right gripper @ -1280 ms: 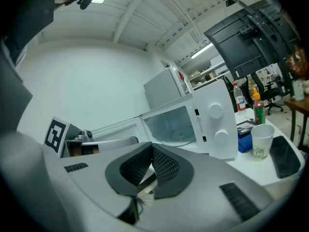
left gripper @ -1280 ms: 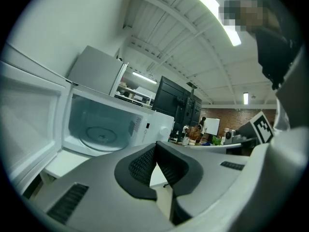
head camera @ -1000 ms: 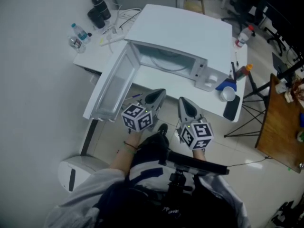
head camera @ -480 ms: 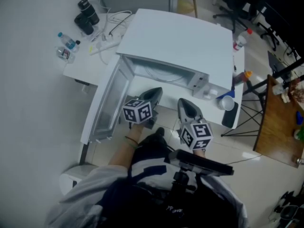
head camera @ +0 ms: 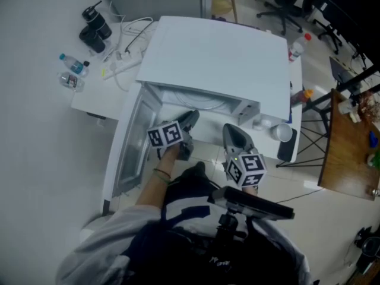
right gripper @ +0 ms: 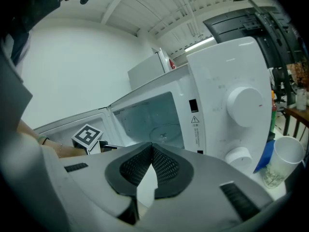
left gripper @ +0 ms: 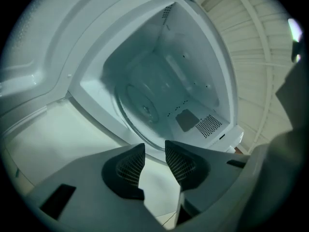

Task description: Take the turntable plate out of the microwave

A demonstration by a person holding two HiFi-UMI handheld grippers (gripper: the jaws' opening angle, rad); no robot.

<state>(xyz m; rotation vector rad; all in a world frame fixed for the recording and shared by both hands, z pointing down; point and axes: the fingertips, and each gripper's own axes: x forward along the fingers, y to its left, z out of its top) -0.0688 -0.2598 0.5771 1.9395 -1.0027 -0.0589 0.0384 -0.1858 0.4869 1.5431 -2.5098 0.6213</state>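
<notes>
The white microwave (head camera: 219, 46) stands on a white table with its door (head camera: 132, 150) swung open to the left. The glass turntable plate (left gripper: 144, 106) lies flat on the cavity floor and also shows in the right gripper view as the plate (right gripper: 164, 129). My left gripper (head camera: 191, 117) is at the cavity's mouth, pointing in at the plate. Its jaws (left gripper: 154, 150) have just been opening and stand apart with nothing between them. My right gripper (head camera: 228, 128) hangs in front of the control panel, and its jaws (right gripper: 152, 150) are shut and empty.
Two round knobs (right gripper: 245, 103) sit on the microwave's front panel. A white cup (head camera: 284, 133) and a blue item stand to its right. Bottles (head camera: 71, 70), a black flask (head camera: 92, 24) and cables (head camera: 132, 39) lie at the table's back left. A wooden desk (head camera: 350, 153) is at the far right.
My left gripper has moved forward and down to the microwave's opening and rolled. The right gripper has crept forward a little. The head view has shifted closer over the microwave.
</notes>
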